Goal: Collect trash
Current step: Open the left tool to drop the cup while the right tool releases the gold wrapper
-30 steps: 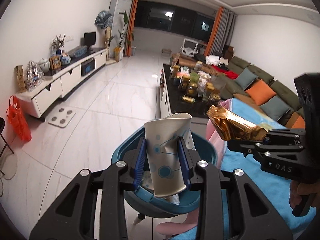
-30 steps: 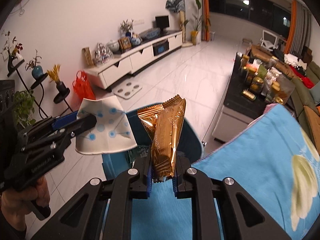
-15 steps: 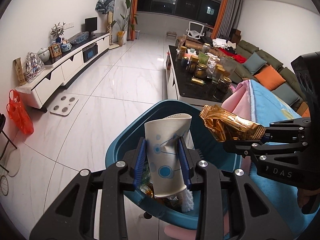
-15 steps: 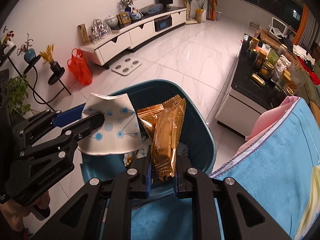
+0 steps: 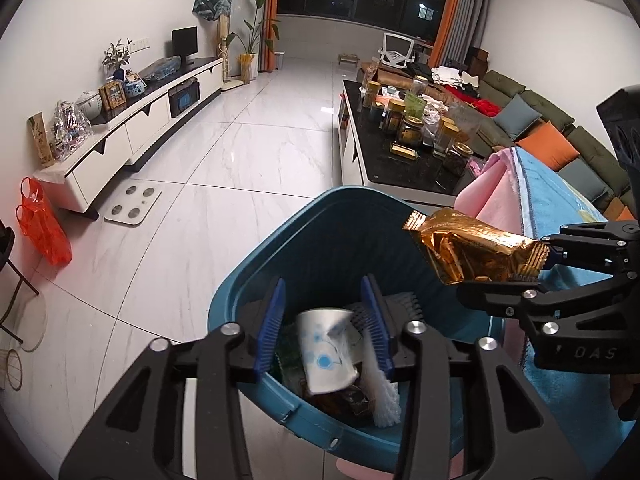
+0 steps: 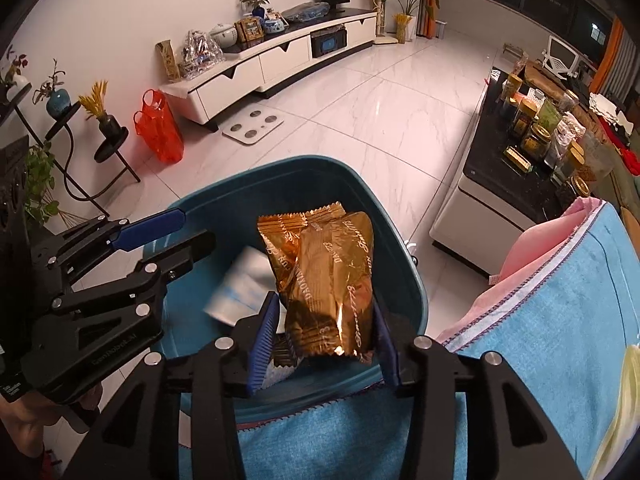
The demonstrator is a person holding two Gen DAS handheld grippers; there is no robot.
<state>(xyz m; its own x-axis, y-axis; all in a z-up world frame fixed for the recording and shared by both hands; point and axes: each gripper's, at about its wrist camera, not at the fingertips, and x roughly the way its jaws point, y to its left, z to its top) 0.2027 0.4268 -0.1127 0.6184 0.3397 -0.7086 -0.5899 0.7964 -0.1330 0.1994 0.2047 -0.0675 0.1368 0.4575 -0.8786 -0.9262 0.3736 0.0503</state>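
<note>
Trash is being dropped into the blue bin (image 5: 280, 256), over which both grippers are held. The left gripper (image 5: 326, 328) is seen with jaws spread wide and empty; the paper cup (image 5: 326, 350) lies inside the bin among wrappers and a white brush. The right gripper (image 6: 322, 340) is parted too, the gold wrapper (image 6: 324, 280) standing loose between its jaws above the bin.
</note>
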